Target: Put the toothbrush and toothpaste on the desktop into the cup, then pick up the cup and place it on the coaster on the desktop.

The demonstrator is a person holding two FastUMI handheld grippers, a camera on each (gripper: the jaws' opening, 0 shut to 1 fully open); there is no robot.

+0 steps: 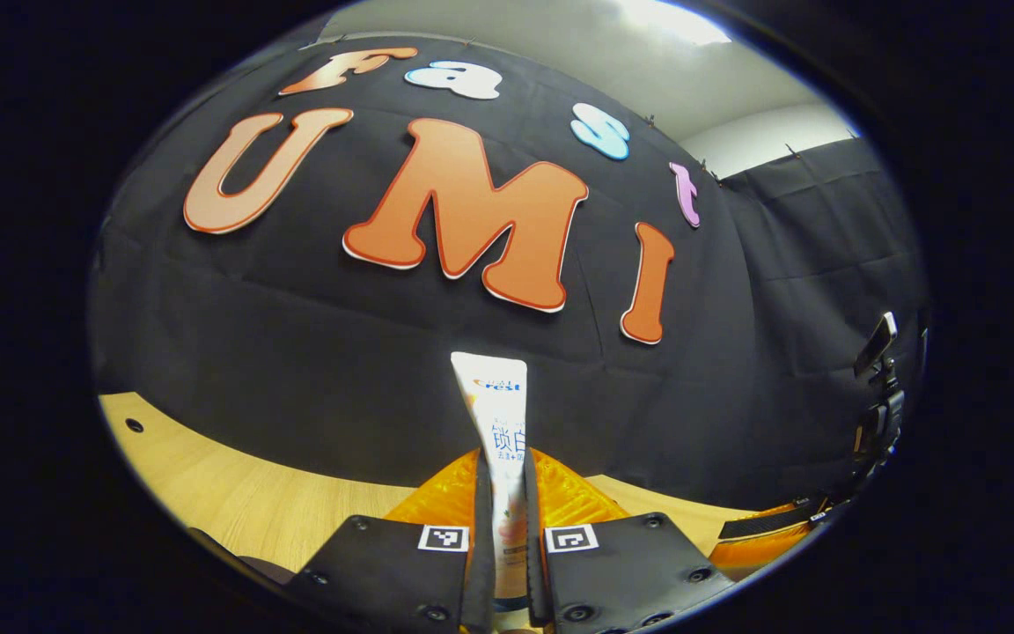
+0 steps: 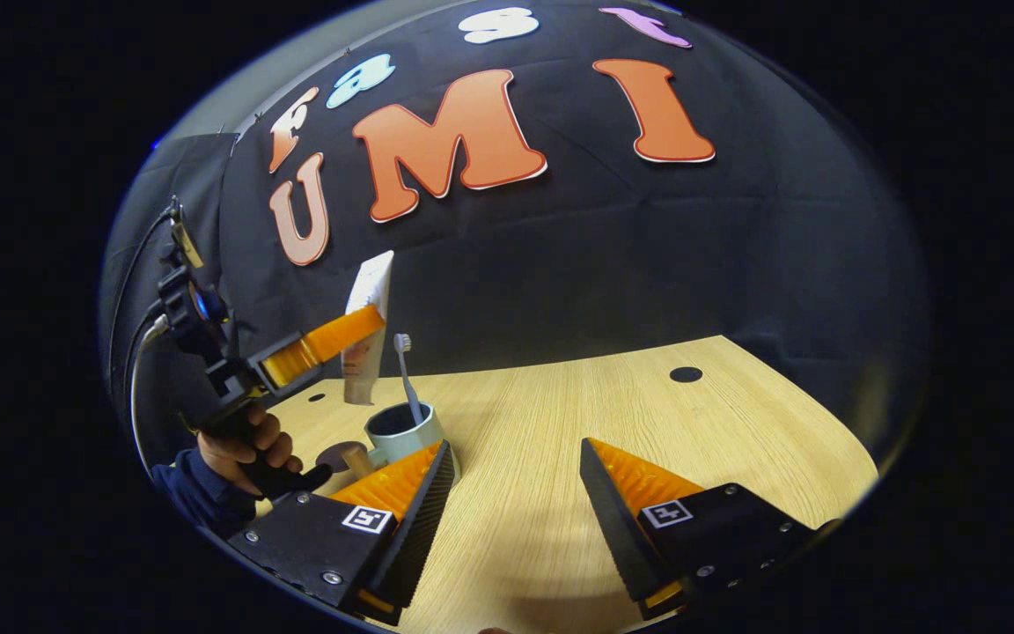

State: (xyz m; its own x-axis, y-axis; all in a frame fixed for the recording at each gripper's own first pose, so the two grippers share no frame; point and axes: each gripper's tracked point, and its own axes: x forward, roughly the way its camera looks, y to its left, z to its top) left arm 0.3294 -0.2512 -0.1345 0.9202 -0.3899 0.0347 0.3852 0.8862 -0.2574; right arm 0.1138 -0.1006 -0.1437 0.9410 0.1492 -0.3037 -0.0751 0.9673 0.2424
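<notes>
The left gripper (image 2: 357, 330), jaws clamped on the upright toothpaste tube (image 2: 368, 326), hangs above the cup (image 2: 401, 431) holding the toothbrush (image 2: 406, 374). The right gripper (image 2: 516, 484) hovers wide-jawed over the desktop (image 2: 648, 414).

Wooden desktop (image 2: 560, 423), cup (image 2: 401, 430), perhaps coaster (image 2: 335, 456).

Toothbrush (image 2: 404, 377) stands in cup (image 2: 400, 433); toothpaste (image 2: 366, 328) hangs above, coaster (image 2: 337, 456) left.
</notes>
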